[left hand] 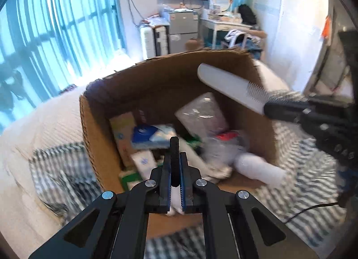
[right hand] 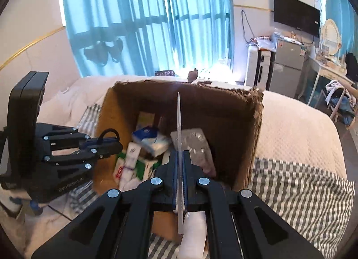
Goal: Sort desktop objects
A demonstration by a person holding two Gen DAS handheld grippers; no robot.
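My left gripper (left hand: 175, 158) is clenched on a black ribbed ring-like thing (left hand: 174, 162), seen edge-on btwn the pads; can't tell exactly what it is. From the right wrist cam it shows as a dark loop sticking out of the left gripper (right hand: 107, 141), held just over the left wall of the cardboard box (right hand: 241, 124). My right gripper (right hand: 180, 162) is clamped on a white comb (right hand: 178, 120), edge-on there; the left cam shows its flat side (left hand: 226, 84), handle end poking out over the box's right-hand wall (left hand: 156, 79), teeth near the pads.

Box sits open on the bed w/ a white quilt (right hand: 290, 124) and a grey striped cloth (right hand: 302, 198) under its near side. Inside, a jumble: blue-and-white tissue pack (right hand: 152, 140), clear blister pack (right hand: 197, 144), green-and-white packets (right hand: 132, 165), a red-topped clear wrapper (left hand: 226, 138), and a white tube (left hand: 259, 167) at the near right corner. Rest is blurred.
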